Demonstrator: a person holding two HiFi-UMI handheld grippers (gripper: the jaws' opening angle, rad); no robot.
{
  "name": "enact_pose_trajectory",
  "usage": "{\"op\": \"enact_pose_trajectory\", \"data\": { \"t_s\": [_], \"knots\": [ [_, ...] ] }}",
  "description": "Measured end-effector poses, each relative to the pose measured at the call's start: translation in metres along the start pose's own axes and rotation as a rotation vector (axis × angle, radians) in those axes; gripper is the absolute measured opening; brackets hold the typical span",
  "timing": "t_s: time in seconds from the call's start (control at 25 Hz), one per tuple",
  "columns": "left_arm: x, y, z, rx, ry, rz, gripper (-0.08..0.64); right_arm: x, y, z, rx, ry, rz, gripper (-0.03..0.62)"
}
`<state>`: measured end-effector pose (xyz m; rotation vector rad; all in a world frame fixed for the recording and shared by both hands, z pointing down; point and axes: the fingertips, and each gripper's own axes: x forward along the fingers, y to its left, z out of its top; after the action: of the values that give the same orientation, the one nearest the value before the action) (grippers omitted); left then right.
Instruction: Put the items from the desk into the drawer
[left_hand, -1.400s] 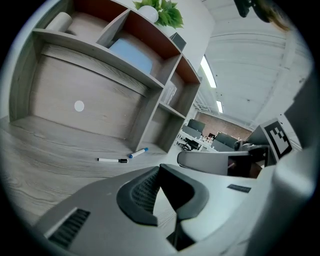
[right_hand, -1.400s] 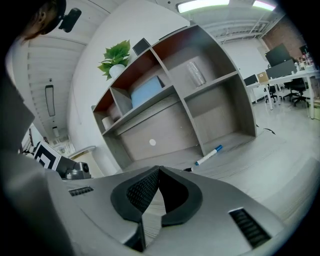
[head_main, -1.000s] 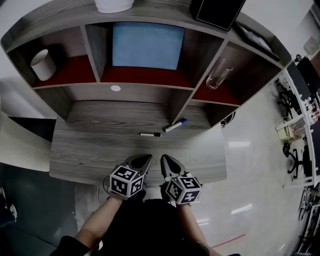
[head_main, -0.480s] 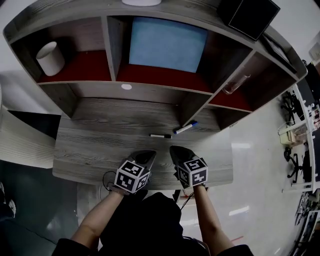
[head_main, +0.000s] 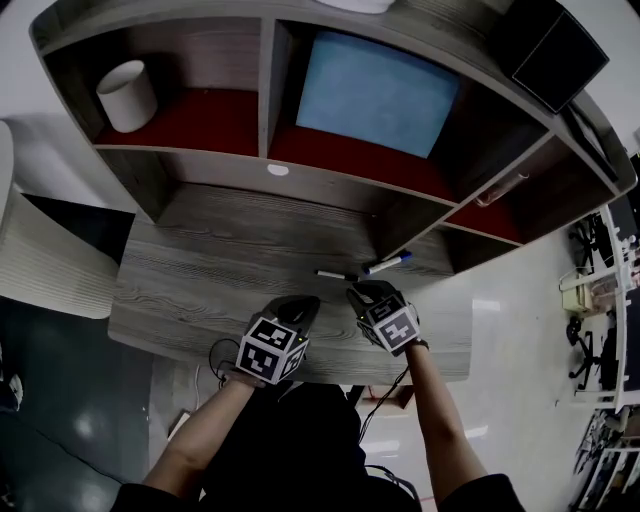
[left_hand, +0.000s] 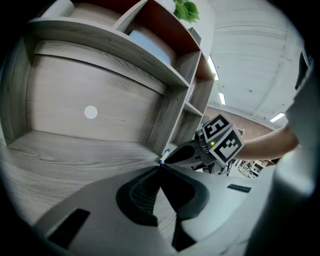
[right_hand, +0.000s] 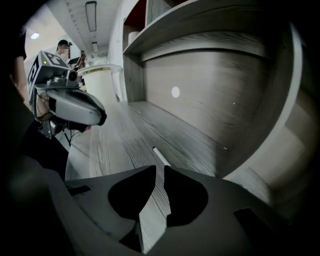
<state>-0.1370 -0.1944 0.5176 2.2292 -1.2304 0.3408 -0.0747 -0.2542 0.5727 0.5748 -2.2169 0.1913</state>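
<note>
Sitting in the left shelf compartment (head_main: 215, 118), a white cup (head_main: 127, 95).

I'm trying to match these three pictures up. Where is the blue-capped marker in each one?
Head view: the blue-capped marker lies on the desk, right of centre.
Left gripper view: the marker pokes out just right of centre.
Right gripper view: not in it.
Shared landmark: the white dot behind the desk, in all three.

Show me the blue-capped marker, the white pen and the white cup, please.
blue-capped marker (head_main: 388, 263), head view, middle of its white barrel.
white pen (head_main: 333, 274), head view, middle of its barrel.
white cup (head_main: 130, 105), head view, its side wall.
</note>
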Motion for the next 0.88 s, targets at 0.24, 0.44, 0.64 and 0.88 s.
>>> {"op": "enact_pose_trajectory", "data": {
  "t_s": [0.24, 0.44, 0.64, 0.88],
  "knots": [
    [-0.005, 0.011, -0.011, -0.040, 0.014, 0.030, 0.018, 0.020, -0.013, -0.009, -0.154, 0.114, 0.047, 0.078],
    [-0.009, 0.024, -0.013, -0.069, 0.014, 0.068, 0.018, 0.035, -0.012, -0.019, -0.287, 0.207, 0.144, 0.115],
    [-0.010, 0.034, -0.015, -0.095, 0.016, 0.098, 0.018, 0.045, -0.014, -0.024, -0.351, 0.287, 0.231, 0.123],
    [-0.012, 0.044, -0.016, -0.119, 0.018, 0.125, 0.018, 0.052, -0.018, -0.040, -0.434, 0.398, 0.304, 0.126]
  ]
}}
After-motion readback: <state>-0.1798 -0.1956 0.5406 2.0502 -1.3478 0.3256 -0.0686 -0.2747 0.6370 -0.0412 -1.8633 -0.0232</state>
